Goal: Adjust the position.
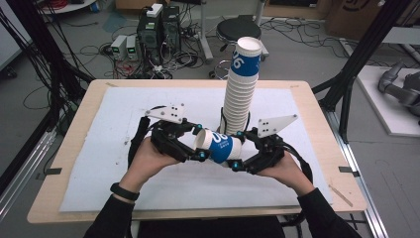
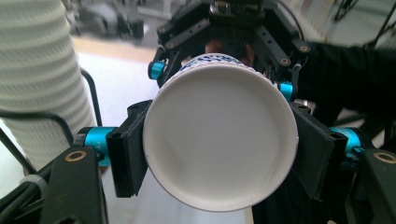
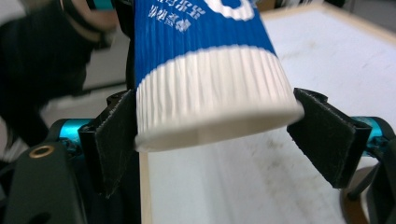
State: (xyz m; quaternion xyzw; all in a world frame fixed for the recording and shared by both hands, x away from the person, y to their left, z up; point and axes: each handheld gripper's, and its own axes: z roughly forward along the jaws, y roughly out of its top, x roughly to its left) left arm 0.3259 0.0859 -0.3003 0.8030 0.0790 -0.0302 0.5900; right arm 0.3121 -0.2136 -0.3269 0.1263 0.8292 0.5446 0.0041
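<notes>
A: Where is the paper cup (image 1: 218, 146) seen?

B: It is held on its side above the bench (image 1: 74, 163), just at six o'clock from the tall stack of cups (image 1: 241, 84), which stands upright on the white mat (image 1: 119, 114). The open mouth is turned toward nine o'clock, the base toward three.

A: How are the left tongs (image 1: 198, 144) set?

B: They are clamped on the cup's rim end; in the left gripper view, the pads (image 2: 128, 154) are pressed against both sides of the white mouth (image 2: 219, 140).

A: And the right tongs (image 1: 236, 148)?

B: They are placed around the base end. In the right gripper view the left pad (image 3: 114, 140) is seen against the ribbed white band (image 3: 210, 88), while the other pad (image 3: 327, 135) appears, as far as the blur allows, to stand just clear of it. These tongs are taken as loosened rather than gripping.
</notes>
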